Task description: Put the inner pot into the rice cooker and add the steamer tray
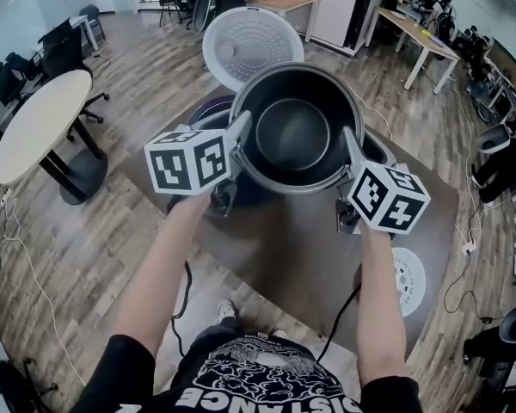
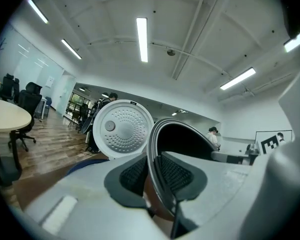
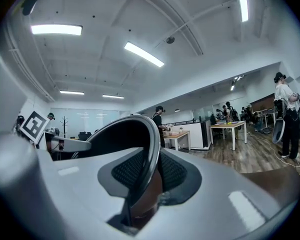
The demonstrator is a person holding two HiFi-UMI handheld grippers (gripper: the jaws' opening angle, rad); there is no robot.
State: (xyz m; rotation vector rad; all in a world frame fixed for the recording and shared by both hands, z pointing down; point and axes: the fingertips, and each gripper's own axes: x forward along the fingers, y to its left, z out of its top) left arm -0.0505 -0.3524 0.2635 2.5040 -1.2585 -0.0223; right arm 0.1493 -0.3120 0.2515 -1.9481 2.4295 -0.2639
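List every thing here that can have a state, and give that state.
inner pot: empty, held in the air by its rim.
rice cooker lid: open, upright.
steamer tray: lying flat on the table, untouched.
left gripper: shut on the inner pot's rim.
right gripper: shut on the inner pot's rim.

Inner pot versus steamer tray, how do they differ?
The inner pot is dark and deep; the steamer tray is white, flat and perforated. The left tongs and right tongs grip the inner pot's rim; the steamer tray lies on the table. Both are round.
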